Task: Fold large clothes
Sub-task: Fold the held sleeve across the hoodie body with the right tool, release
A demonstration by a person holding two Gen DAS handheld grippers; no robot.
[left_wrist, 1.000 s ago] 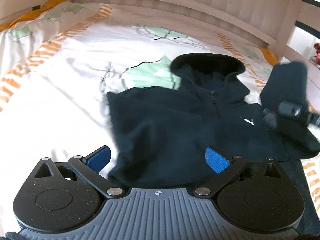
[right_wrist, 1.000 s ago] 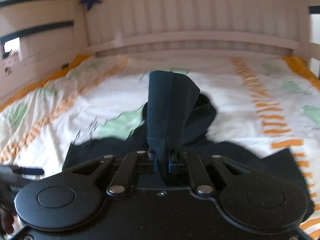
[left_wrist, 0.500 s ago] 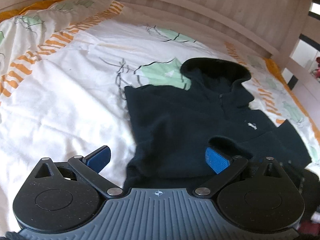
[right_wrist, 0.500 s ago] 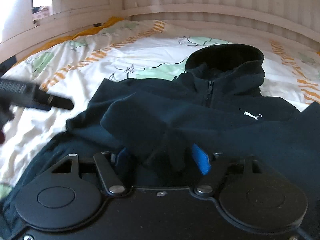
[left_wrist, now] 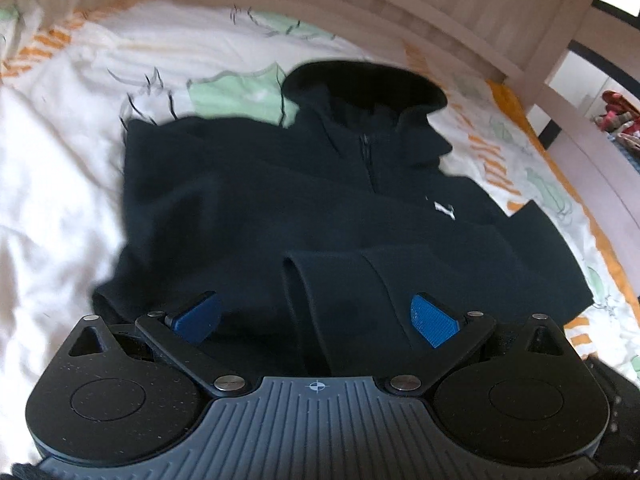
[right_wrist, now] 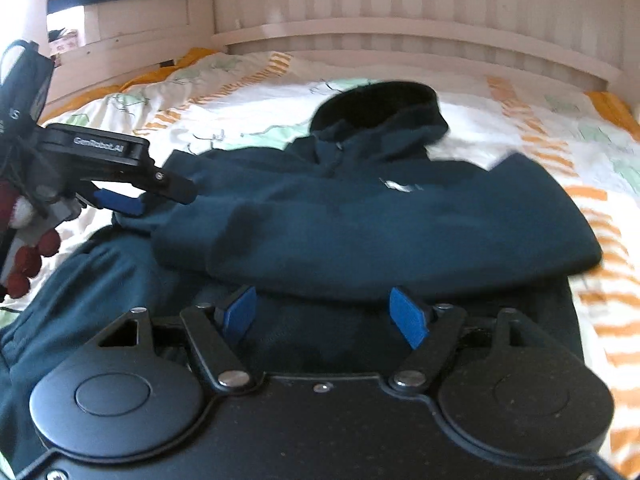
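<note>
A dark navy hooded zip jacket [left_wrist: 304,208] lies flat on the bed, hood at the far end, small white logo on the chest. One sleeve [left_wrist: 360,284] is folded across its front, the cuff near me. It also shows in the right wrist view [right_wrist: 360,216]. My left gripper [left_wrist: 316,316] is open and empty over the jacket's lower part, around the cuff without touching it. My right gripper [right_wrist: 324,312] is open and empty just in front of the folded sleeve's edge. The left gripper also shows in the right wrist view [right_wrist: 132,196], at the jacket's left side.
The bed sheet [left_wrist: 60,184] is white with orange stripes and green leaf prints. A pale wooden slatted headboard [right_wrist: 400,4] and side rail [left_wrist: 584,128] close in the bed. A hand in a red and white glove [right_wrist: 24,240] holds the left gripper.
My right gripper held the sleeve up, laid it across the jacket's front, opened and let go. My left gripper stayed open and came forward over the jacket's lower part.
</note>
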